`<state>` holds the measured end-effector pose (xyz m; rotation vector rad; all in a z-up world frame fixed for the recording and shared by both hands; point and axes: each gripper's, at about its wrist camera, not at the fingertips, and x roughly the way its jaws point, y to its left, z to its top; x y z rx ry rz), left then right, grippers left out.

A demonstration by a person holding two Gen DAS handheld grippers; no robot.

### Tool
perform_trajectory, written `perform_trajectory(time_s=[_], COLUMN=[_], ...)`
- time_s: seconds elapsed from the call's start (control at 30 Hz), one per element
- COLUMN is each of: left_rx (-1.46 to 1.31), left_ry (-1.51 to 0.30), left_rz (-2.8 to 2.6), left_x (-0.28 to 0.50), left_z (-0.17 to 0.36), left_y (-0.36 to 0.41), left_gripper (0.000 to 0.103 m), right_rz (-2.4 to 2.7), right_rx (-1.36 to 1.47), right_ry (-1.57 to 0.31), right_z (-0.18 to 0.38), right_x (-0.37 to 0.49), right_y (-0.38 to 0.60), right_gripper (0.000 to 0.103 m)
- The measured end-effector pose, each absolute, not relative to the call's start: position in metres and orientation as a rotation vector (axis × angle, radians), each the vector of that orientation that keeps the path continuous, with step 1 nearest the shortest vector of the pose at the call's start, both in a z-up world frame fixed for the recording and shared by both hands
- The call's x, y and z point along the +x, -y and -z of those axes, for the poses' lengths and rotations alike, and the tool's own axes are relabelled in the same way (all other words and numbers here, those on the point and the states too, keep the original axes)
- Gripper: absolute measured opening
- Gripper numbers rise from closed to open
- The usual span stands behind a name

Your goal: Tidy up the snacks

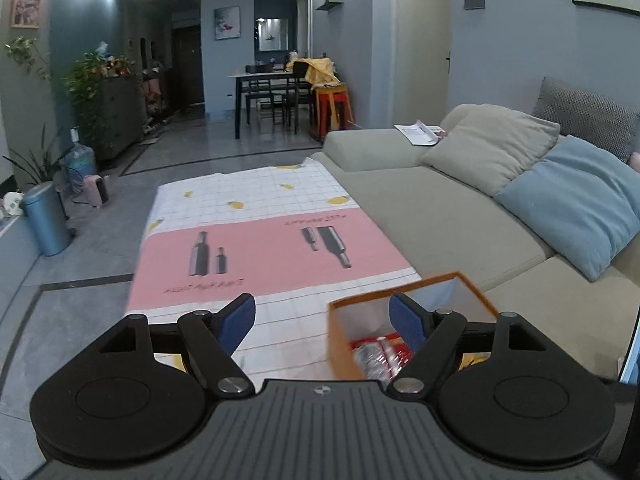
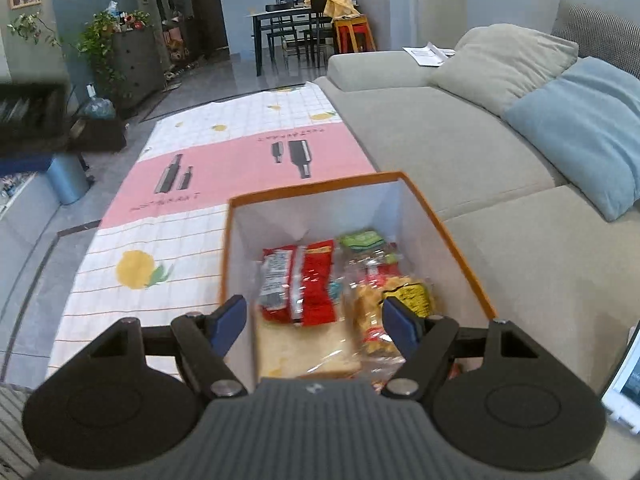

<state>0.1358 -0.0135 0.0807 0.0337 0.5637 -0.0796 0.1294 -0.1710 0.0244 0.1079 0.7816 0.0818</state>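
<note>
Spread over a low table beside a grey sofa (image 2: 460, 128), a checked tablecloth (image 2: 192, 240) with a pink band and lemon prints carries the whole job. At its near right edge, close against the sofa, stands an orange box (image 2: 236, 240) with white inner walls, and the snacks lie inside on its floor: a red snack packet (image 2: 298, 280) on the left, a clear bag of yellowish pieces (image 2: 384, 304) to its right, a green packet (image 2: 362, 239) toward the far wall, and a wrapped slice of bread (image 2: 304, 350) nearest the camera, partly under the red packet. The right gripper (image 2: 314, 322) hangs above the box's near end with its blue pads spread and nothing between them. The left gripper (image 1: 323, 320) sits left of the box, jaws wide apart and empty, its right pad over the box's near left corner in that view. No loose snack shows on the cloth, so the packing looks close to finished, though both views are somewhat smeared. The risk I would judge from here is a spread finger clipping the box's thin wall on the way past, tipping or sliding it off the table's edge toward the sofa; the slippery wrappers could also shift if the box is jolted.
</note>
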Motion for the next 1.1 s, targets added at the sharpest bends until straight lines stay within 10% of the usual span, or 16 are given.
perform_trajectory(time_s=[1.1], left_rx=[-0.011], left_ry=[-0.677], left_rz=[0.074], left_x=[0.065], left_z=[0.01], left_y=[0.011], left_gripper=[0.089], right_rz=[-0.115], right_rx=[0.08], right_ry=[-0.689], right_z=[0.021], right_x=[0.053], right_y=[0.139], right_gripper=[0.072])
